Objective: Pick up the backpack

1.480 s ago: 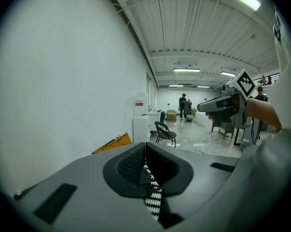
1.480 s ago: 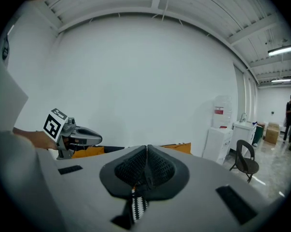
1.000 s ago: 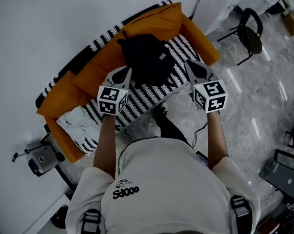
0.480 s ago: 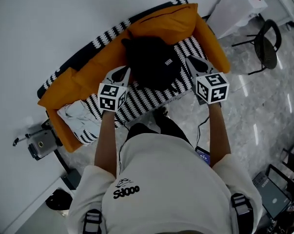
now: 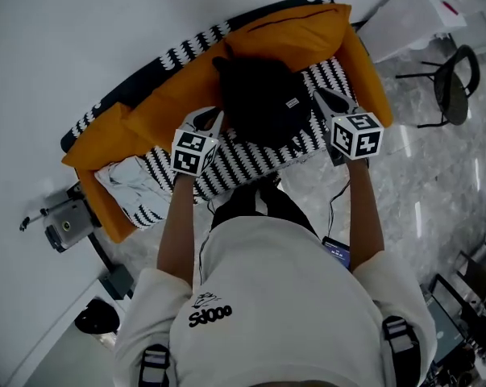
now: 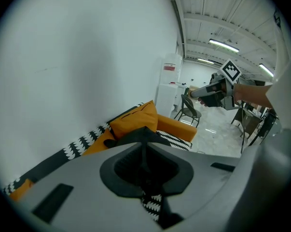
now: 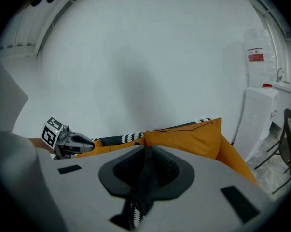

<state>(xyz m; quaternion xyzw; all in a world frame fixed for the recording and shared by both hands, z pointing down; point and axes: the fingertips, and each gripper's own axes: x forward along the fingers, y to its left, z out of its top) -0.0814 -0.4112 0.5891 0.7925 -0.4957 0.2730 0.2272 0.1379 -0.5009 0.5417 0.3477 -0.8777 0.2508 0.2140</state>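
Arms outstretched; left gripper, right gripper flanking backpack.

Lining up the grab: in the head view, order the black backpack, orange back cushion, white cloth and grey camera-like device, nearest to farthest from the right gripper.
1. Black fabric backpack, just left of the right gripper.
2. Orange back cushion, behind it at the wall.
3. White crumpled cloth, sofa's far left end.
4. Grey camera-like device, beyond that end.

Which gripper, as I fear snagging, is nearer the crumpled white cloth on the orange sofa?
Left. In the head view the left gripper is just up-right of the white cloth, beside the black backpack; the right gripper lies across the backpack, farther away.
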